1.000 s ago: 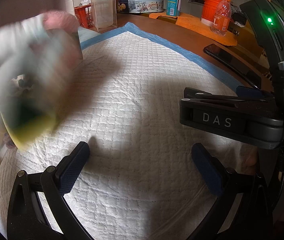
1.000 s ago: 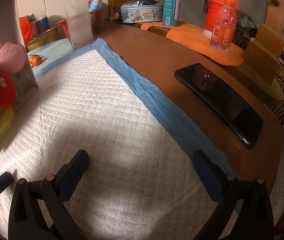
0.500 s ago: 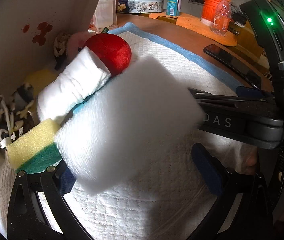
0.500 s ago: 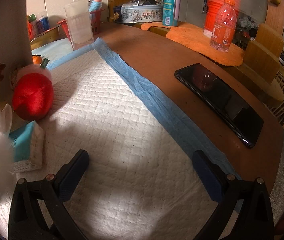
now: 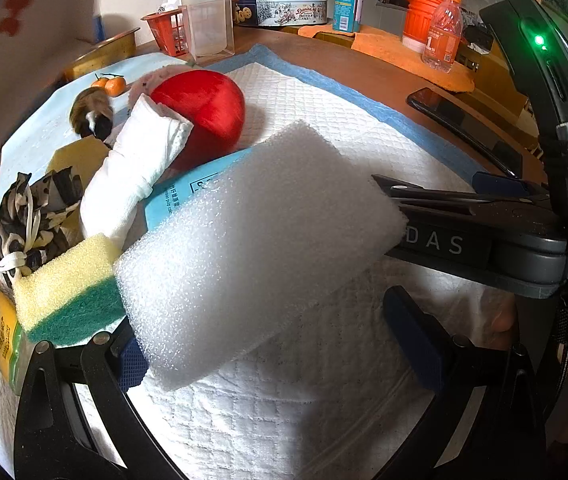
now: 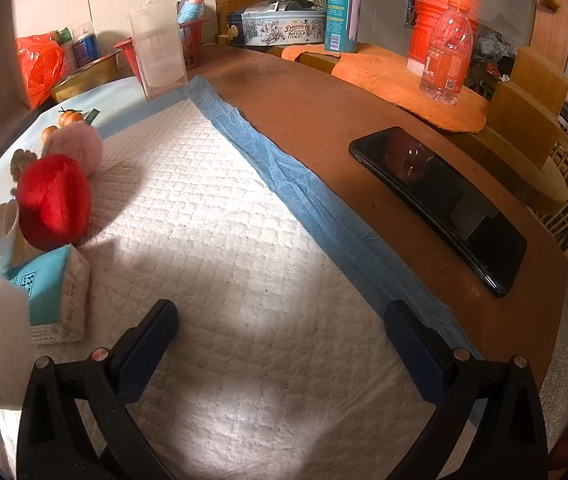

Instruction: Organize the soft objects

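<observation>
Two views: I see the quilted pad point(image 6: 244, 264) in both.
Foam block point(image 5: 252, 240): big white slab fills my left view, one corner against my left gripper's point(image 5: 280, 336) wide-spread fingers; only an edge shows on the right.
Right gripper point(image 6: 280, 344): fingers spread, nothing between.
Red plush point(image 6: 54, 200): on the pad's left.
Green-yellow sponge point(image 5: 64, 296): clear only in the left view.

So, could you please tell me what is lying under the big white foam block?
A light blue packet pokes out beneath the white foam block; the yellow-green sponge abuts its left edge. Anything else underneath is hidden.
</observation>
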